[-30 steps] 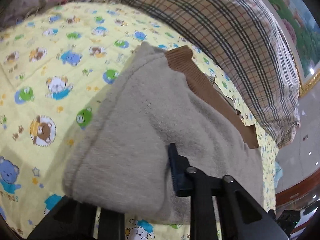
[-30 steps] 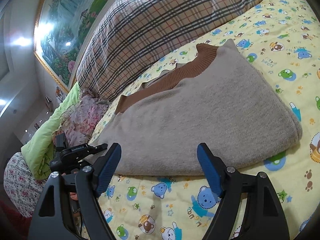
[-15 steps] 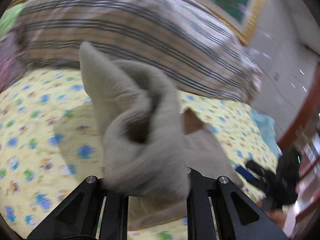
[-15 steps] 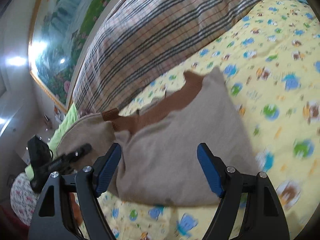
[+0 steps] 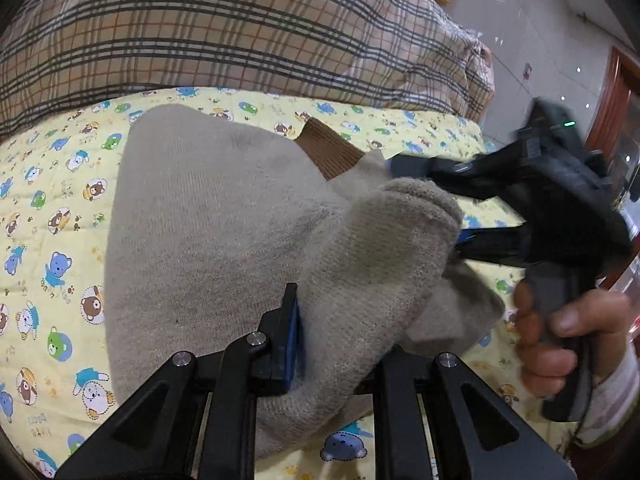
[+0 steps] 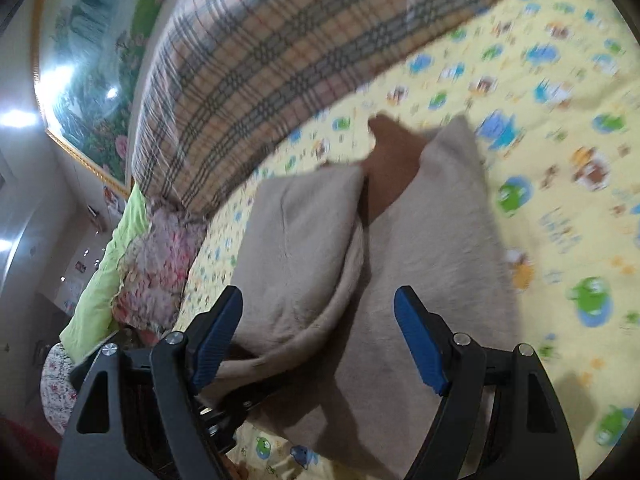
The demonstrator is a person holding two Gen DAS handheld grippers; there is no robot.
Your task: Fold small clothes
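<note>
A small beige knit sweater with a brown ribbed collar lies on the yellow cartoon-print sheet. My left gripper is shut on a bunched fold of the sweater and holds it over the sweater's body. In the right wrist view the sweater shows one side flap folded over. My right gripper is open and empty, its blue pads straddling the folded edge. It also shows in the left wrist view, held by a hand.
A plaid quilt is heaped at the back of the bed. A floral cloth and a green blanket lie at the left in the right wrist view. A framed painting hangs on the wall.
My left gripper has carried the gripped sweater edge up and across, folding it over the body. My right gripper stayed open and moved closer over the sweater.
</note>
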